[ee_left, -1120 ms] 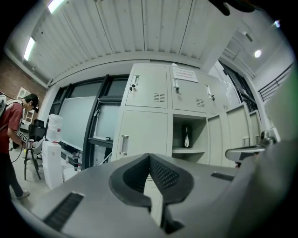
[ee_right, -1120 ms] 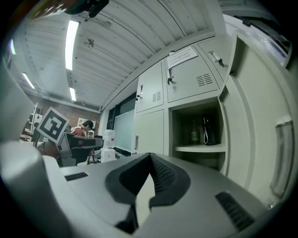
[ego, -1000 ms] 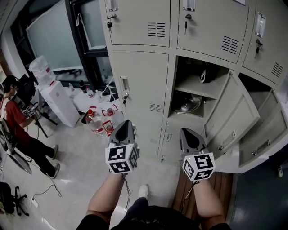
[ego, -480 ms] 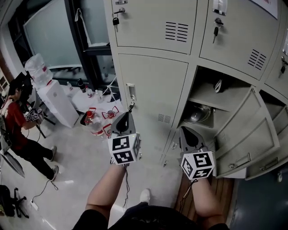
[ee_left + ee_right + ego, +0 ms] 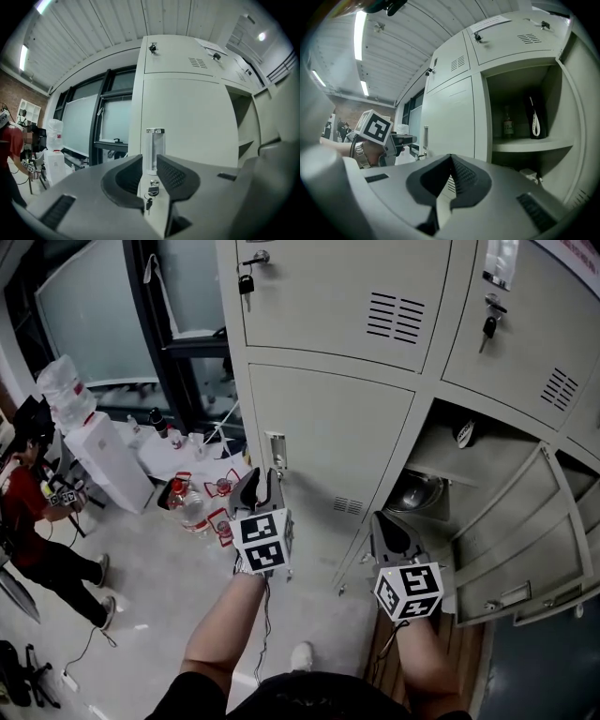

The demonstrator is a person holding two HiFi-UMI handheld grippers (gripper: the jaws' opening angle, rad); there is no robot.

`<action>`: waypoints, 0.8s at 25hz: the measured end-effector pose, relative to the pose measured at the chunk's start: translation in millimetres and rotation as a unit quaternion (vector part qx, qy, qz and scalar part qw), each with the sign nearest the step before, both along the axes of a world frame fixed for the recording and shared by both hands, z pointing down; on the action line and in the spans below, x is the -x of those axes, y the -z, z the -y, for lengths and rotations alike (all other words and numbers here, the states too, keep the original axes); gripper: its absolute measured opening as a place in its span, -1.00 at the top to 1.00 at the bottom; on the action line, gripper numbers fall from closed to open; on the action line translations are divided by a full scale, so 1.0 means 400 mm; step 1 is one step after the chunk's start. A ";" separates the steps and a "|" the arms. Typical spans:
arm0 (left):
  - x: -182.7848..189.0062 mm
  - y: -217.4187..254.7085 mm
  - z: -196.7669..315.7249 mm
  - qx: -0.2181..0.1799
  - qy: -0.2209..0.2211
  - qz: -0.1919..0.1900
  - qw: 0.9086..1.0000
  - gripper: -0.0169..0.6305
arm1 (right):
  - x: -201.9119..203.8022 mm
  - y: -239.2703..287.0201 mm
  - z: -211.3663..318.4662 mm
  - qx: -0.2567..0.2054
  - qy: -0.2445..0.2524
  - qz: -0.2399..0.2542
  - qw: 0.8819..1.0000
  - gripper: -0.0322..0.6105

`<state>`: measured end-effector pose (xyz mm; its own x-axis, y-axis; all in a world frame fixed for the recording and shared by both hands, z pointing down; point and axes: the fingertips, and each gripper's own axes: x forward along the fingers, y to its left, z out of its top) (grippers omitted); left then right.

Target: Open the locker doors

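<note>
Left gripper (image 5: 149,164) (jaws just-opened, empty)

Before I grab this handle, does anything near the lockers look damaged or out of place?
Nothing looks damaged or askew. Only clutter: bottles stand on the floor left of the lockers.

Free air between left tongs (image 5: 150,164) and handle (image 5: 154,146); open door (image 5: 511,521) rightward
</note>
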<state>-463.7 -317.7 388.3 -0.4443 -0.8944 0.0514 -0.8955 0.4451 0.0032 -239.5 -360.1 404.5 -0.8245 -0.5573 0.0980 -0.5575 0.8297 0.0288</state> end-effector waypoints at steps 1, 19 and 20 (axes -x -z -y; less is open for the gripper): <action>0.009 0.000 0.011 0.000 0.003 0.003 1.000 0.65 | 0.003 -0.001 0.006 0.000 -0.002 -0.001 1.000 0.89; 0.070 0.008 0.113 0.007 0.058 0.068 0.996 0.43 | 0.016 -0.031 0.089 0.009 -0.012 -0.005 1.000 0.90; 0.069 0.008 0.115 0.009 0.055 0.067 0.996 0.46 | 0.016 -0.034 0.090 0.010 -0.012 -0.005 1.000 0.90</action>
